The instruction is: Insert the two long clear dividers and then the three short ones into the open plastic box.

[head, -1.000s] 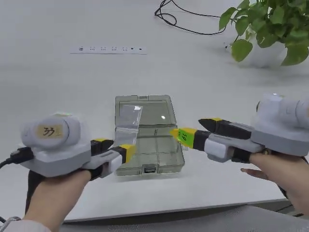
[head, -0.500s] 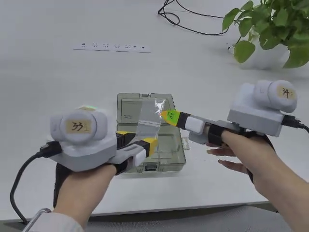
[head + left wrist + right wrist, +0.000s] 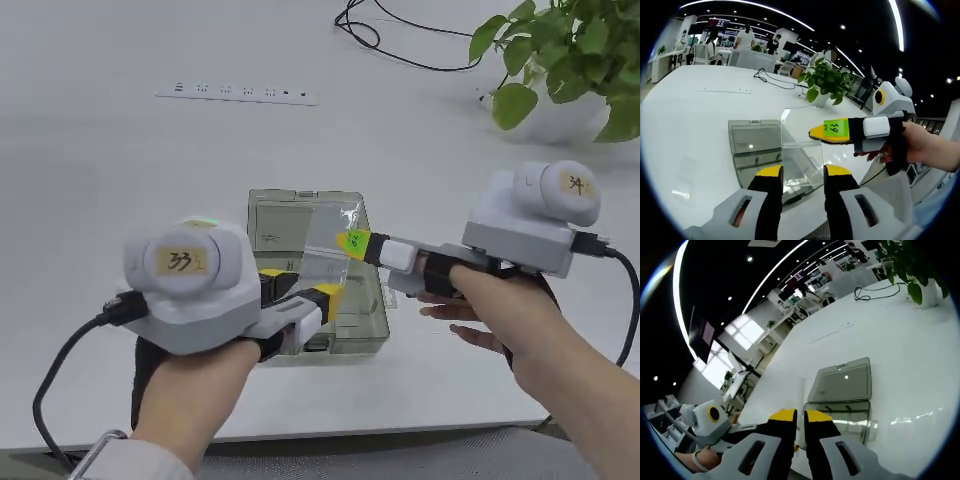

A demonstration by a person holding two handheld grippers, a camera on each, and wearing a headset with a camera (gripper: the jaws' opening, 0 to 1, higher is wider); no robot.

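The open greyish clear plastic box (image 3: 262,212) lies on the white table, lid flat on the far side; it also shows as the box (image 3: 752,145) and the box (image 3: 840,390). Above it stands one clear divider (image 3: 325,240). My left gripper (image 3: 300,282) holds it from below, its jaws set against the two side edges of the divider (image 3: 800,145). My right gripper (image 3: 350,241) comes in from the right, its jaws nearly together on the sheet's upper right edge. The left gripper view has my left gripper (image 3: 803,172) and the right gripper (image 3: 814,134). My right gripper (image 3: 800,416) points over the box.
A white power strip (image 3: 235,95) lies at the back. A potted plant (image 3: 565,60) stands at the back right, with a black cable (image 3: 400,40) beside it. The table's front edge runs just under my hands.
My right gripper swung left to the divider and went from open to shut on its upper edge. My left gripper carried the divider rightward over the box.
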